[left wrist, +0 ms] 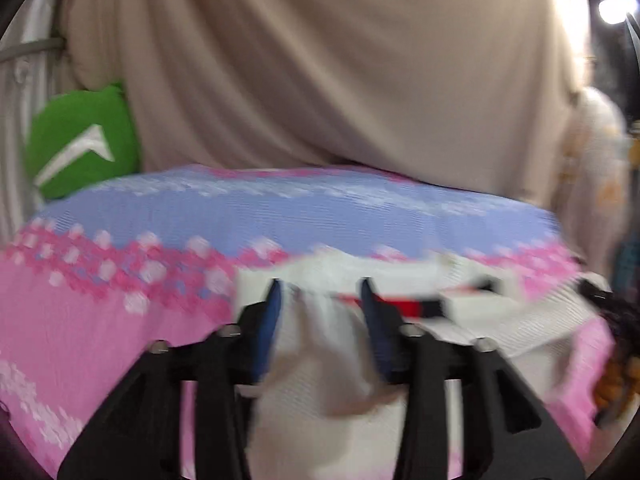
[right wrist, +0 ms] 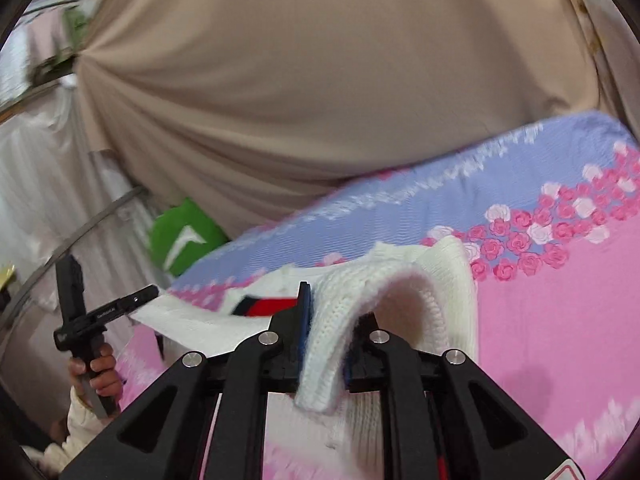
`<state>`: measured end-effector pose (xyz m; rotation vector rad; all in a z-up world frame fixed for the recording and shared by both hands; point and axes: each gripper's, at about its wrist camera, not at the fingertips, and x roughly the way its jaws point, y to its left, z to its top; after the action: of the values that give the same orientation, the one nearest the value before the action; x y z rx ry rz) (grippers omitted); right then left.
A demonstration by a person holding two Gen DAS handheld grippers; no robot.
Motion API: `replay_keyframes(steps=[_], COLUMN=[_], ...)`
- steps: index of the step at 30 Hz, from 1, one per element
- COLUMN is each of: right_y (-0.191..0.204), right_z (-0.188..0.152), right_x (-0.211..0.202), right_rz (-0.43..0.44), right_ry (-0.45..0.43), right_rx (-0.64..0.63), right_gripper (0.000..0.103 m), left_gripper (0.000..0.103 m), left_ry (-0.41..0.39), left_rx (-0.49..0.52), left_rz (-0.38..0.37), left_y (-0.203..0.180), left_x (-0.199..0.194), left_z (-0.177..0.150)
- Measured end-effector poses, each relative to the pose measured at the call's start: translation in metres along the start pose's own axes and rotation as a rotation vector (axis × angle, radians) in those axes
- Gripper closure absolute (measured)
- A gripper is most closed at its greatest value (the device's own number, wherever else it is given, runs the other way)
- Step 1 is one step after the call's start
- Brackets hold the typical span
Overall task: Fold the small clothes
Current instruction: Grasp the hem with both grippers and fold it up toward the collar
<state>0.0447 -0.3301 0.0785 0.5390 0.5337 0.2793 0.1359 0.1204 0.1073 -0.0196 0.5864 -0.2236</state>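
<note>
A small white knit sweater (right wrist: 436,280) with a red and navy stripe (right wrist: 264,306) lies on a pink and lilac flowered bedspread (right wrist: 560,312). My right gripper (right wrist: 334,304) is shut on a thick fold of the sweater's hem and holds it raised. In the left wrist view my left gripper (left wrist: 320,292) has white knit (left wrist: 320,344) bunched between its blue-padded fingers, lifted off the bedspread (left wrist: 100,328); the view is blurred. The left gripper (right wrist: 132,300) also shows at the left of the right wrist view, holding the sweater's far edge.
A beige curtain (right wrist: 300,80) hangs behind the bed. A green cushion with a white mark (left wrist: 80,144) sits at the bed's far left corner, also in the right wrist view (right wrist: 184,236). A metal rail (right wrist: 80,228) runs on the left.
</note>
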Motion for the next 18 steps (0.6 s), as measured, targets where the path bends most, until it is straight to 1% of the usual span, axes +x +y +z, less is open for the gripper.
replay_keyframes(steps=[1, 2, 3, 4, 5, 6, 7, 8, 9, 10, 11, 12, 14, 15, 17, 18], right_y=[-0.008, -0.017, -0.024, -0.028, -0.031, -0.03, -0.027, -0.023, -0.019, -0.017, -0.016, -0.017, -0.02, -0.022, -0.025, -0.027], right_z=[0.007, 0.014, 0.021, 0.024, 0.027, 0.026, 0.023, 0.016, 0.003, -0.01, -0.025, -0.043, -0.078, -0.09, -0.111, -0.119], right_x=[0.013, 0.02, 0.02, 0.016, 0.009, -0.003, -0.011, -0.02, -0.029, -0.036, -0.041, -0.046, -0.054, -0.056, -0.059, -0.058], right_rz=[-0.012, -0.034, -0.045, -0.025, 0.005, 0.018, 0.011, -0.004, -0.022, -0.036, -0.046, -0.062, -0.117, -0.137, -0.174, -0.173], right_ry=[0.0, -0.02, -0.061, -0.089, -0.113, -0.13, -0.131, -0.122, -0.102, -0.079, -0.051, -0.015, 0.042, 0.059, 0.093, 0.111], right_rx=[0.019, 0.039, 0.066, 0.084, 0.094, 0.088, 0.07, 0.04, 0.003, -0.016, -0.028, -0.033, -0.025, -0.024, -0.013, 0.002], right_gripper=[0.087, 0.086, 0.086, 0.086, 0.085, 0.082, 0.079, 0.073, 0.067, 0.064, 0.062, 0.062, 0.06, 0.059, 0.057, 0.053], left_gripper=[0.051, 0.051, 0.051, 0.051, 0.051, 0.051, 0.046, 0.041, 0.03, 0.022, 0.021, 0.021, 0.021, 0.021, 0.022, 0.023], left_ry=[-0.006, 0.001, 0.016, 0.028, 0.031, 0.033, 0.038, 0.045, 0.06, 0.074, 0.093, 0.123, 0.181, 0.209, 0.248, 0.257], left_rx=[-0.008, -0.012, -0.032, -0.048, -0.06, -0.061, -0.056, -0.049, -0.035, -0.022, -0.008, 0.01, 0.013, -0.005, -0.042, -0.063], left_rz=[0.052, 0.103, 0.132, 0.135, 0.115, 0.098, 0.072, 0.038, -0.001, -0.019, -0.028, -0.03, -0.028, -0.045, -0.068, -0.08], left_y=[0.005, 0.011, 0.019, 0.026, 0.033, 0.037, 0.042, 0.044, 0.046, 0.046, 0.046, 0.045, 0.043, 0.043, 0.046, 0.047], left_x=[0.021, 0.041, 0.05, 0.054, 0.052, 0.046, 0.039, 0.028, 0.017, 0.01, 0.005, 0.002, 0.002, 0.002, 0.006, 0.007], left_z=[0.006, 0.013, 0.015, 0.017, 0.016, 0.014, 0.009, 0.0, -0.011, -0.022, -0.034, -0.049, -0.075, -0.091, -0.11, -0.118])
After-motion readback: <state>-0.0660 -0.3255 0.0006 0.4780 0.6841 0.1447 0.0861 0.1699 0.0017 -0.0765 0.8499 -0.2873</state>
